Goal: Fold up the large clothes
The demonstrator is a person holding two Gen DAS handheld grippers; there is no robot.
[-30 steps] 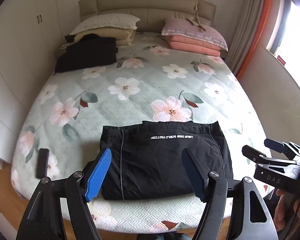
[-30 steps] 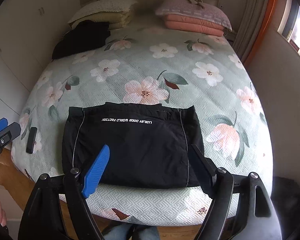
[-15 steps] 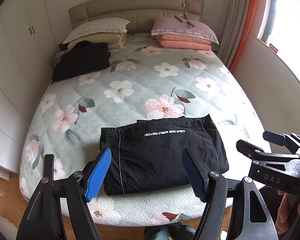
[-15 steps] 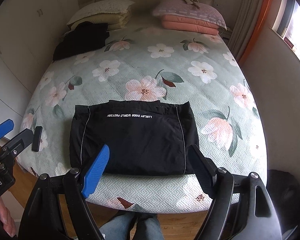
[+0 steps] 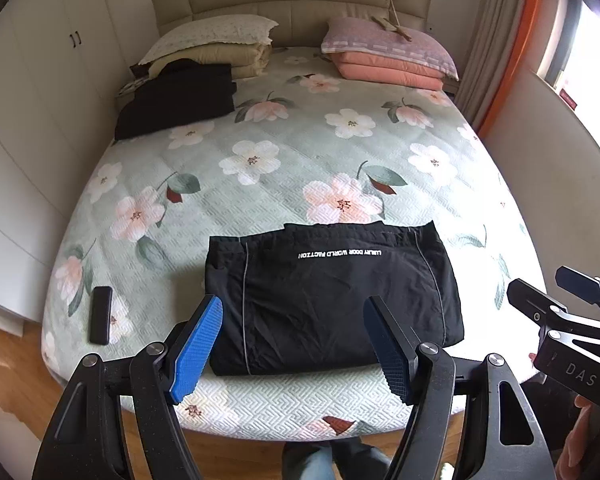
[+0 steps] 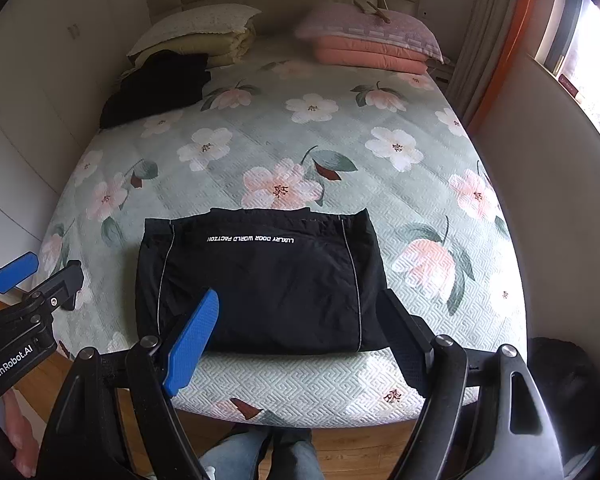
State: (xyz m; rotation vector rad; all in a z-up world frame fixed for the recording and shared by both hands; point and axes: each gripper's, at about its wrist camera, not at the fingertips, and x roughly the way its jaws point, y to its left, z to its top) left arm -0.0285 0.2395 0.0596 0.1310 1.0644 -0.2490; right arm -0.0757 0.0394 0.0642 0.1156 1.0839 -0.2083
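Note:
A black garment (image 5: 328, 292), folded into a flat rectangle with white lettering and thin white piping, lies near the foot of the bed (image 5: 260, 200); it also shows in the right wrist view (image 6: 260, 280). My left gripper (image 5: 294, 344) is open and empty, held above the bed's front edge, off the garment. My right gripper (image 6: 300, 340) is open and empty, also back from the garment. Each gripper shows at the edge of the other's view, the right one (image 5: 556, 300) and the left one (image 6: 32, 280).
A second dark folded garment (image 5: 180, 100) lies at the far left near stacked pillows (image 5: 216, 44). Pink pillows (image 5: 388, 56) sit far right. A black remote-like object (image 5: 101, 315) lies at the bed's left front. White wardrobes stand left, curtain and window right. Wooden floor below.
Both grippers have drawn back and risen from the folded garment, staying open. The garment has not moved.

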